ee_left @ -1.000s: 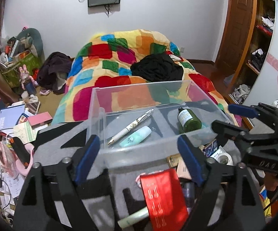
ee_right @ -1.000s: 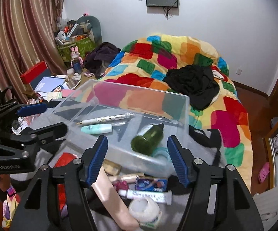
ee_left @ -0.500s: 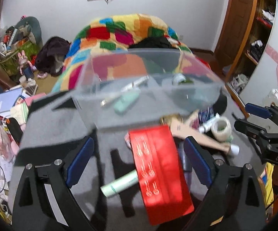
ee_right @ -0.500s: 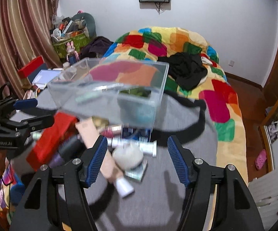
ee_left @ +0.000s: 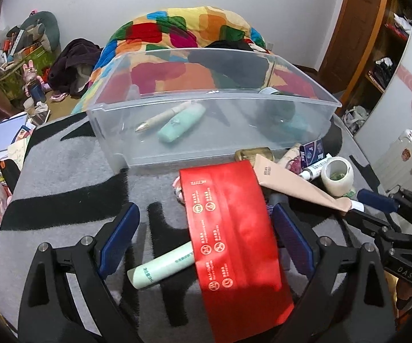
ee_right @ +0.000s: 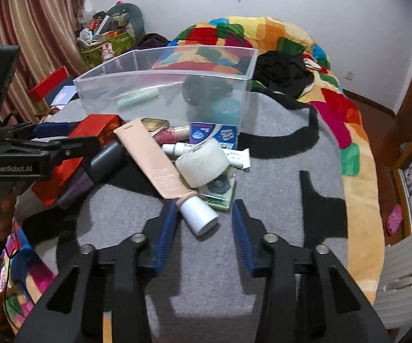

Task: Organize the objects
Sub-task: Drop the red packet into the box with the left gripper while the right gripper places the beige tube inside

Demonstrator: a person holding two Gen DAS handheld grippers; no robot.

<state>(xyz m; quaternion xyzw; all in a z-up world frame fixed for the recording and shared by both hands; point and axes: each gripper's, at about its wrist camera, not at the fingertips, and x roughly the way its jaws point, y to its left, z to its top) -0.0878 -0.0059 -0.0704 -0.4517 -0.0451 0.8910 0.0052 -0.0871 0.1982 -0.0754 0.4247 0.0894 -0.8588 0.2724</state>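
Work surface: grey fleece blanket with black patches point(ee_right: 211, 280), spread at the foot of a bed under a multicoloured patchwork quilt point(ee_right: 251, 34).

Clear rectangular plastic bin point(ee_left: 211, 97) stands at the far side of the blanket. Inside: 1 cream pen with a gold tip point(ee_left: 163, 117) lying beside 1 mint-green tube point(ee_left: 181, 124), touching or nearly so; at the other end a dark green bottle point(ee_left: 277, 108), blurred through the wall.

Pile just in front of the bin: flat red packet with gold print point(ee_left: 231, 228); pale green tube with printed text point(ee_left: 163, 268), its far end tucked under the red packet; long beige squeeze tube with a white cap point(ee_right: 160, 165); white roll of tape point(ee_right: 201, 163) resting against the beige tube; blue and white carton point(ee_right: 214, 135); small white tube with print point(ee_right: 206, 151).

Left gripper point(ee_left: 206, 240): blue-padded jaws wide apart, straddling the red packet, pads not pressing it. Low over the blanket, angled down.

Right gripper point(ee_right: 203, 228): jaws closing, with the white cap of the beige tube between them. Left pad looks to be at the tube's neck; right pad stands clear of the cap. Not yet clamped.

Each gripper is visible at the edge of the other's view.
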